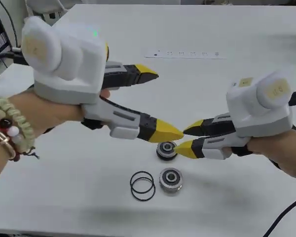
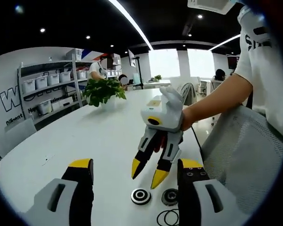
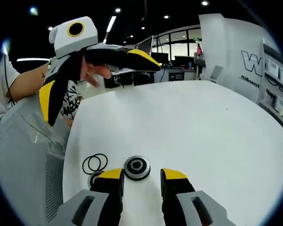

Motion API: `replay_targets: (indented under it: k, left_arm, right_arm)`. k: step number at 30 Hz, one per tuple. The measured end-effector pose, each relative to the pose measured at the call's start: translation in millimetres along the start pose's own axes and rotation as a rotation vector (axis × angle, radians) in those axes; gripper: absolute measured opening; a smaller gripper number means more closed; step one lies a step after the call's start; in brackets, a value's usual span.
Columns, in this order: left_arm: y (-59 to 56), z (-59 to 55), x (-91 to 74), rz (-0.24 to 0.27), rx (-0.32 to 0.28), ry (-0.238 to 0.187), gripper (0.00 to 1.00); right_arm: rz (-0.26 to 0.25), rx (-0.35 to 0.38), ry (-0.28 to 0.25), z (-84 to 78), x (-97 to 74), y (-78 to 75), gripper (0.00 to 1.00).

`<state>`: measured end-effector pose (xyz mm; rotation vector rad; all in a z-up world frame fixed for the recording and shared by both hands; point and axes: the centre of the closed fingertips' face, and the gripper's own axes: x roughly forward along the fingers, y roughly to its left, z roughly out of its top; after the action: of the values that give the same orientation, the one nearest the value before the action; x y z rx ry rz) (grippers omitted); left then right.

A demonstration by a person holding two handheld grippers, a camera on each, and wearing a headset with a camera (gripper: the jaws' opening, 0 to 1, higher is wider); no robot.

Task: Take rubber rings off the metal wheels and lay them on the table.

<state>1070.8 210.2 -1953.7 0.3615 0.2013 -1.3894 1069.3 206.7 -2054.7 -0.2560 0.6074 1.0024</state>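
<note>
Low over the surface, the right tool, jaws apart, points at a wheel. Above that wheel the left tool gapes wide; two rubber rings lie nearby.

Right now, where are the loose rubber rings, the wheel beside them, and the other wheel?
rubber rings (image 1: pixel 142 186): head view, middle of the pair.
wheel beside the rings (image 1: pixel 170 179): head view, its hub.
other wheel (image 1: pixel 165 150): head view, its top face.

Near wheel: silvery metal, glossy.
Far wheel: metal, with a dark matt rim.
Rubber rings: thin, black, smooth.
Table: white, smooth, slight sheen.
Left gripper: matt white and grey plastic shell, yellow-tipped black jaws.
Bead bracelets: glossy beads.
</note>
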Motion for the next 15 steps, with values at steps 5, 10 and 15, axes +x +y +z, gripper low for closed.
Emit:
replay_targets:
  k: [5,10,15]
  left_arm:
    - [2.9,-26.1,10.9,0.028,-0.06,0.021,0.65]
    - [1.0,-52.2,16.3,0.04,-0.094,0.057,0.52]
    - [0.5,-70.3,23.1,0.065,-0.122,0.074,0.32]
  right_arm:
    - [-0.001,0.004,0.029,-9.3,3.1,0.1,0.27]
    - [0.002,0.006,0.05,-16.4,5.8,-0.3,0.26]
    - [-0.009,0.005,0.066,-21.3,9.1,-1.4,0.24]
